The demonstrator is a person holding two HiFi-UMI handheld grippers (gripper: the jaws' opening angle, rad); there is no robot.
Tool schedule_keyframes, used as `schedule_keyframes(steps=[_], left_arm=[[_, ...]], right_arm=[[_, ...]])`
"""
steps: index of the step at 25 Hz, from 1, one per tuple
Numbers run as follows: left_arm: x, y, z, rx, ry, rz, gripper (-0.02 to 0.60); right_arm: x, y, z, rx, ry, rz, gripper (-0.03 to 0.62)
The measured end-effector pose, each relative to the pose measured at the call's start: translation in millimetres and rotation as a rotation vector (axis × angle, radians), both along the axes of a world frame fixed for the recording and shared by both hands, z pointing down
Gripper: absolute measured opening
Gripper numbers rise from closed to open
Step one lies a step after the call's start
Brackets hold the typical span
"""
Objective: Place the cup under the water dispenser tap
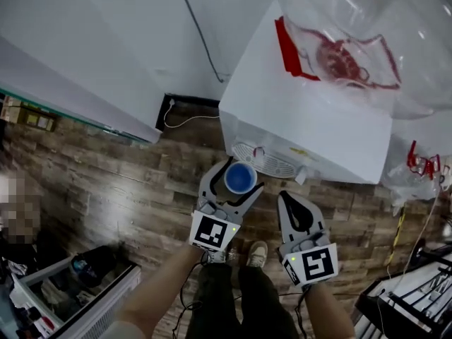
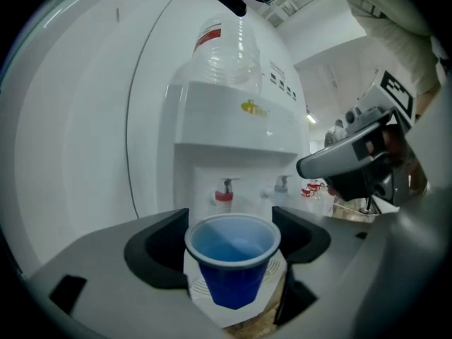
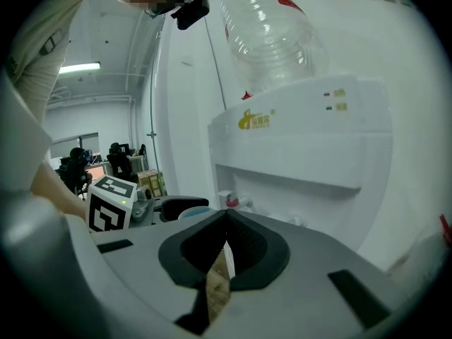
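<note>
Blue cup [image 2: 233, 260] held before the water dispenser [image 1: 304, 119]
Both forearms reach forward side by side; the left gripper [image 1: 239, 175] clamps the upright cup near the drip tray [image 1: 265, 159], and the right gripper [image 1: 287, 200] has its jaws together.

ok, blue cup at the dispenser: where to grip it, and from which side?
Take the blue cup by its tapered wall just under the rim, jaws level, from the side away from the dispenser, as the left gripper does. It stands upright and widens upward, so it shouldn't slip down, and the tap side is clear.

One cup [image 2: 233, 263], one dispenser [image 2: 236, 129], two taps [image 2: 224, 192] [image 2: 281, 184].
</note>
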State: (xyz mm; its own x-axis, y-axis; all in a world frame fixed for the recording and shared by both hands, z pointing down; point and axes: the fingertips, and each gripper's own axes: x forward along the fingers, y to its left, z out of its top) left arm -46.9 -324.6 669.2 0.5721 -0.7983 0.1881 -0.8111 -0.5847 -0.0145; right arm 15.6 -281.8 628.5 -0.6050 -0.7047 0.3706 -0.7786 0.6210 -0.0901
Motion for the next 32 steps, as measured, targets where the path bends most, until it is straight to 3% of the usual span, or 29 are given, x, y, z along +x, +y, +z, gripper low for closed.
schedule_keyframes(steps=[12, 16, 22, 27, 32], left_arm=[[24.4, -34.9, 98.9, -0.006, -0.012, -0.003, 0.371], [34.6, -39.1, 109.2, 0.046, -0.024, 0.007, 0.37], [34.5, -50.8, 122.6, 0.06, 0.003, -0.052, 0.371], [38.2, -55.0, 129.6, 0.051, 0.023, -0.063, 0.373], [33.5, -54.5, 142.9, -0.019, 0.024, -0.082, 0.398]], right_arm=[[18.1, -13.5, 67.3, -0.034, -0.035, 0.067, 0.006], [25.0, -13.5, 79.7, -0.047, -0.035, 0.069, 0.006], [28.7, -8.6, 94.7, -0.069, -0.041, 0.064, 0.006], [27.2, -1.9, 103.3, -0.1, -0.055, 0.049, 0.006], [24.7, 1.8, 103.5, -0.124, -0.061, 0.021, 0.006]])
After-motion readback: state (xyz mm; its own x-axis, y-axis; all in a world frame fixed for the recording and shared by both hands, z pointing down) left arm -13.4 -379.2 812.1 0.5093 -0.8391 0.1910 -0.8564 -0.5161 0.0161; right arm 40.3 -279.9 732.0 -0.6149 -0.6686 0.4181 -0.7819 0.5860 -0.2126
